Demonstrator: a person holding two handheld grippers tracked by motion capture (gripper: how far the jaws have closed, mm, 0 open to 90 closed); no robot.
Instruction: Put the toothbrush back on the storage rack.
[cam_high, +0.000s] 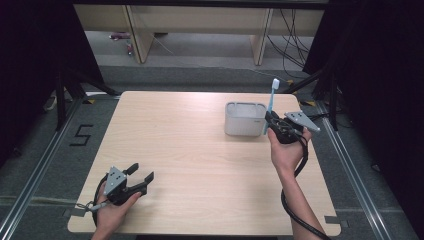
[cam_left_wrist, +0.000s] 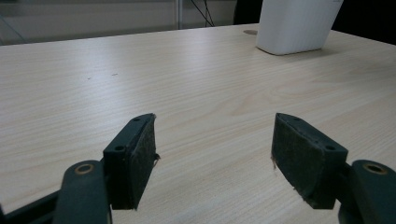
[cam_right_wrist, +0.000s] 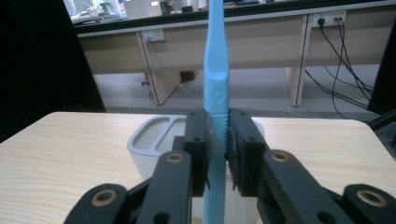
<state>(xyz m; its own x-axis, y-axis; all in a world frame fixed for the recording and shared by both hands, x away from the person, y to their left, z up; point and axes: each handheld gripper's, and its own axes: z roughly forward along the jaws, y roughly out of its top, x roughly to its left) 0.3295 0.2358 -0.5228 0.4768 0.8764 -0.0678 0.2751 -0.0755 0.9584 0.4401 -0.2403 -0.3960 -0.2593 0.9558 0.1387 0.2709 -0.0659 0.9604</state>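
Observation:
A light blue toothbrush (cam_high: 273, 100) stands upright with its white head up, clamped in my right gripper (cam_high: 272, 119) just right of a white holder cup (cam_high: 244, 119) at the table's back right. In the right gripper view the toothbrush handle (cam_right_wrist: 216, 70) rises between the shut pads, with the cup (cam_right_wrist: 154, 140) and its compartments right behind. My left gripper (cam_high: 141, 172) rests near the table's front left, jaws wide open and holding nothing. In the left gripper view its gripper (cam_left_wrist: 212, 158) spreads over bare wood, and the cup (cam_left_wrist: 299, 23) stands far off.
The light wooden table (cam_high: 200, 165) carries only the cup. Dark curtains flank both sides. Beyond the far edge are a grey floor, desk legs and hanging cables (cam_high: 295, 40). A black cable (cam_high: 295, 210) trails from my right gripper along the forearm.

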